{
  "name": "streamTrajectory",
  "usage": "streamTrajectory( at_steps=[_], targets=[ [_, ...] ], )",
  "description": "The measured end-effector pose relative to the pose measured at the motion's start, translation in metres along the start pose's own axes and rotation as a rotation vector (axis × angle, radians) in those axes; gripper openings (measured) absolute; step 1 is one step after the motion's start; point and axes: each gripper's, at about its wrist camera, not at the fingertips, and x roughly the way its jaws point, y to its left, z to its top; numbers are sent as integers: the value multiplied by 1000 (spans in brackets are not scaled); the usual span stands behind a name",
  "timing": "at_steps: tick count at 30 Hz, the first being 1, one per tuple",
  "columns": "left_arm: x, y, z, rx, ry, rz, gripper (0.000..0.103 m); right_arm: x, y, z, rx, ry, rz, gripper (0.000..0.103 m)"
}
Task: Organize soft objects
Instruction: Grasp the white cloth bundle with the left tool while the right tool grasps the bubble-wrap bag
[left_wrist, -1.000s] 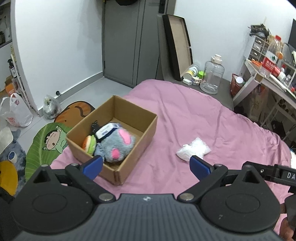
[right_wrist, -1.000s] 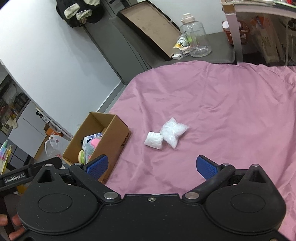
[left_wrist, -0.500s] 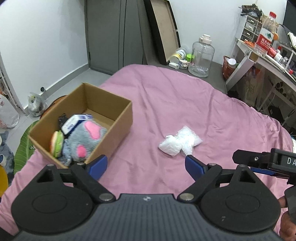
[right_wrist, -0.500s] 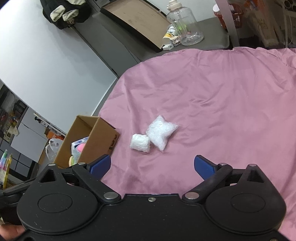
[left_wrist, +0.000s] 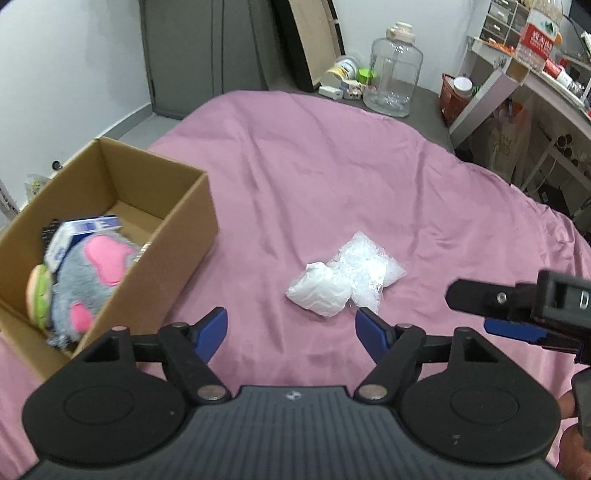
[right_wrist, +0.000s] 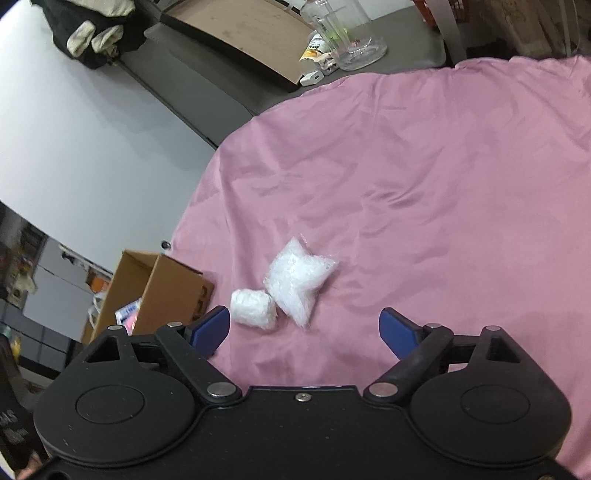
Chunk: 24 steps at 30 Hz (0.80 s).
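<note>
Closing in, my left gripper (left_wrist: 291, 328) has its jaws spread, just been narrowing, nothing between them; the wad (left_wrist: 319, 295) lies just ahead, nearer it than my right gripper (right_wrist: 304, 328), also spread, narrowing and empty.

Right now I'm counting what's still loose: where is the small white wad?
In the left wrist view the small white wad lies on the pink bedspread, touching the crinkly clear bag on its right, with the cardboard box to its left.
</note>
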Motion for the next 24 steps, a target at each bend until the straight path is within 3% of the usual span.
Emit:
streamTrajectory(
  at_steps=[6, 17, 21, 24],
  targets=[
    [25, -4, 4, 19, 7, -29, 71, 25, -10, 2, 75, -17, 70, 85],
    [61, -16, 11, 82, 38, -59, 70, 43, -14, -1, 91, -74, 131, 80],
    [74, -14, 11, 75, 59, -65, 54, 49, -16, -2, 103, -59, 125, 80],
    [72, -9, 9, 60, 39, -77, 52, 53, -15, -3, 110, -55, 128, 79]
  ],
)
